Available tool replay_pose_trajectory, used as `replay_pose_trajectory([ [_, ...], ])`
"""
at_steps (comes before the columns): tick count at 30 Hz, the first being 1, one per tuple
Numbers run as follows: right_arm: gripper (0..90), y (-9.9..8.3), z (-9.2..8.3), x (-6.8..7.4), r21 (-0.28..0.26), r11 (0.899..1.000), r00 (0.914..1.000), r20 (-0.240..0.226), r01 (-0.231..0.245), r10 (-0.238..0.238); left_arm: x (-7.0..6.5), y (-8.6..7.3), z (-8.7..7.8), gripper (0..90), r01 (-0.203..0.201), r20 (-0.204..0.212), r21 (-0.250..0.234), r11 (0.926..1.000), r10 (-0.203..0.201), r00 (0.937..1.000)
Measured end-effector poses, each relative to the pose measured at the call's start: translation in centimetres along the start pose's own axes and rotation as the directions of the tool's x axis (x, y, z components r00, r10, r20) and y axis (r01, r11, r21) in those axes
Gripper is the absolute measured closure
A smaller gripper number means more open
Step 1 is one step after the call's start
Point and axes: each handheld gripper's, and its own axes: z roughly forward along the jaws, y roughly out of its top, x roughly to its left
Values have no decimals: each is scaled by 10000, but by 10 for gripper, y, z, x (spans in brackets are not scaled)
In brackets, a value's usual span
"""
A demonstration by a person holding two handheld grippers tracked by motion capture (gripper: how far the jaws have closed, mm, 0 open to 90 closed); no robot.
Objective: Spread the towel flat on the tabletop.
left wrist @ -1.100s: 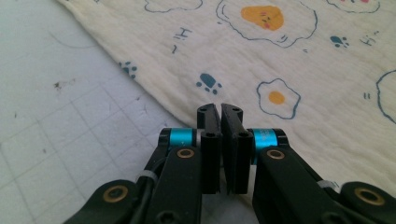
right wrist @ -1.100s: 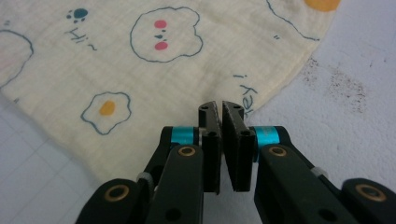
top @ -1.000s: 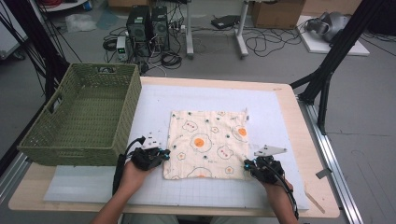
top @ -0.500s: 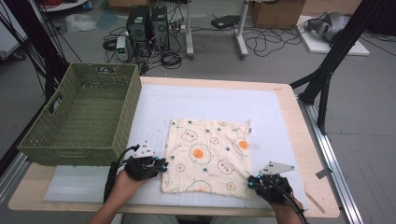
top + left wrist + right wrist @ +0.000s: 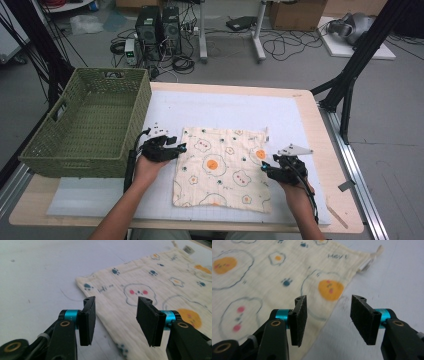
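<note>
A cream cloth [image 5: 222,167] printed with fried eggs and paw marks lies flat on the white mat [image 5: 225,107]. My left gripper [image 5: 181,148] sits at the cloth's left edge, near its far left corner. In the left gripper view the left gripper [image 5: 116,315] stands open, the cloth [image 5: 155,287] lying on the mat under and beyond the jaws. My right gripper [image 5: 265,167] is at the cloth's right edge. The right gripper [image 5: 328,315] is open too, over the cloth's [image 5: 262,277] hem. Both pairs of jaws have just been opening, and nothing is pinched between them.
A green wicker basket [image 5: 85,160] stands empty at the table's left, close to my left hand. The wooden table edge [image 5: 340,200] runs right of the mat. A black frame leg [image 5: 350,85] rises at the far right. Computers and cables lie on the floor beyond.
The cloth has slid toward the near edge of the table. Both grippers, shut on the cloth's near side before, have let go and moved up along its left and right edges.
</note>
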Motion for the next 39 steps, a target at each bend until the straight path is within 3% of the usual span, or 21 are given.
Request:
replay_pose_trajectory([
  [4, 502, 15, 19, -11, -151, 9997, 9993, 333, -169, 174, 7, 9, 17, 514, 137, -352, 190, 9997, -130, 9993],
  [6, 521, 22, 27, -16, -175, 9997, 9985, 525, -168, 177, 11, 11, 26, 523, 266, -506, 522, 9983, -239, 9984],
  [9, 544, 33, 39, -24, -214, 9992, 9984, 448, -328, 337, 17, 12, 37, 528, 545, -770, 392, 9977, -513, 9957],
  [10, 558, 39, 51, -28, -50, 9994, 9988, 369, -328, 330, 19, 8, 43, 533, 798, -882, 632, 9948, -741, 9933],
  [11, 558, 39, 51, -28, -50, 9994, 9988, 369, -328, 330, 19, 8, 43, 541, 798, -882, 632, 9948, -741, 9933],
  [12, 569, 41, 57, -29, 17, 9996, 9991, 306, -291, 290, 19, 9, 44, 541, 795, -1026, 713, 9943, -720, 9921],
  [15, 622, 41, 73, -29, 378, 9992, 9994, 298, -158, 146, 15, 9, 45, 663, 334, -650, 827, 9960, -280, 9975],
  [16, 644, 40, 74, -28, 346, 9991, 9993, 311, -226, 216, 13, 9, 47, 715, 0, -555, 1187, 9929, 66, 9984],
  [17, 711, 40, 74, -29, 270, 9990, 9990, 254, -363, 356, 11, 10, 48, 746, -323, -745, 1225, 9919, 416, 9964],
  [20, 846, 41, 75, -30, 303, 9995, 10000, 50, -77, 76, 13, 13, 50, 860, 37, -1075, 1257, 9921, 100, 9942],
  [22, 881, 40, 73, -34, 331, 9994, 9992, 397, 31, -44, 13, 14, 50, 868, 61, -1552, 1232, 9924, 132, 9878],
  [24, 885, 40, 73, -36, 300, 9995, 9984, 554, -90, 73, 15, 14, 49, 868, 261, -1687, 1209, 9923, -54, 9857],
  [26, 896, 41, 72, -33, 398, 9990, 9912, 1298, 208, -258, 13, 14, 48, 869, 79, -2033, 1271, 9919, 183, 9789],
  [27, 896, 41, 72, -33, 398, 9990, 9912, 1298, 208, -258, 14, 14, 47, 869, -17, -2079, 1309, 9914, 291, 9777],
  [28, 883, 39, 72, -37, 418, 9991, 9932, 1167, -29, -20, 18, 13, 43, 858, 278, -1749, 1032, 9943, -94, 9845],
  [30, 873, 38, 70, -40, 277, 9995, 9940, 1088, -138, 107, 19, 12, 41, 821, 192, -1638, 949, 9953, -34, 9865],
  [33, 817, 38, 61, -42, -137, 9995, 9957, 885, -267, 278, 21, 11, 34, 608, 277, -1379, 628, 9976, -188, 9903],
  [34, 779, 39, 56, -40, -297, 9995, 9963, 840, -132, 157, 22, 12, 31, 491, 341, -1286, 529, 9980, -271, 9913],
  [35, 779, 39, 56, -40, -297, 9995, 9963, 840, -132, 157, 23, 12, 29, 491, 511, -1008, 378, 9980, -470, 9938],
  [38, 476, 41, 46, -38, -673, 9977, 9979, 642, -33, 77, 23, 17, 18, 406, 746, -339, -296, 9968, -755, 9966],
  [39, 476, 41, 46, -38, -673, 9977, 9979, 642, -33, 77, 23, 17, 18, 368, 746, -339, -296, 9968, -755, 9966],
])
